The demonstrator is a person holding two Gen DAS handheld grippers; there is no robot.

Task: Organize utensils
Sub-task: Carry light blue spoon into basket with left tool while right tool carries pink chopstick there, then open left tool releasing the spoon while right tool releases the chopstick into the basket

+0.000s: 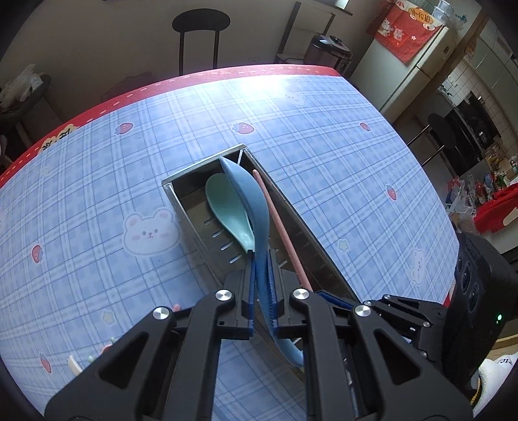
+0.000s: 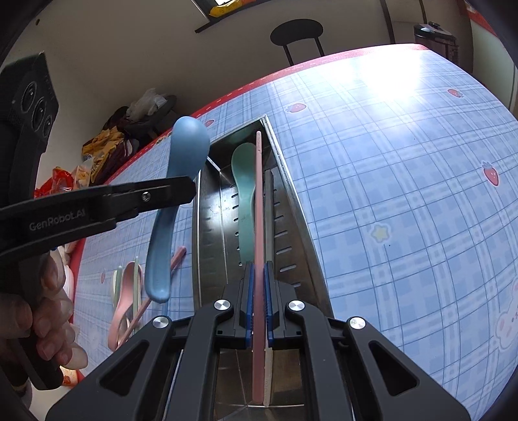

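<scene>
Sunlit plaid tablecloth (image 1: pixel 291 107), black stool (image 1: pixel 200 22), white fridge (image 1: pixel 417 64) beyond.

So the metal utensil box (image 1: pixel 194 191) sits on the bench (image 1: pixel 97 168), long side running away from both cameras. Inside it lies a spoon (image 2: pixel 244 181), bowl toward the far end. A chopstick (image 2: pixel 258 207) runs lengthwise over the box, just right of that spoon, clamped in the right gripper (image 2: pixel 258 275). The left gripper (image 1: pixel 260 259) pinches a second spoon (image 1: pixel 249 194) by its handle, held above the box's left wall. Left of the box, more spoons and chopsticks (image 2: pixel 128 291) lie loose on the bench. A chair (image 2: pixel 296 32) stands behind the far edge.
</scene>
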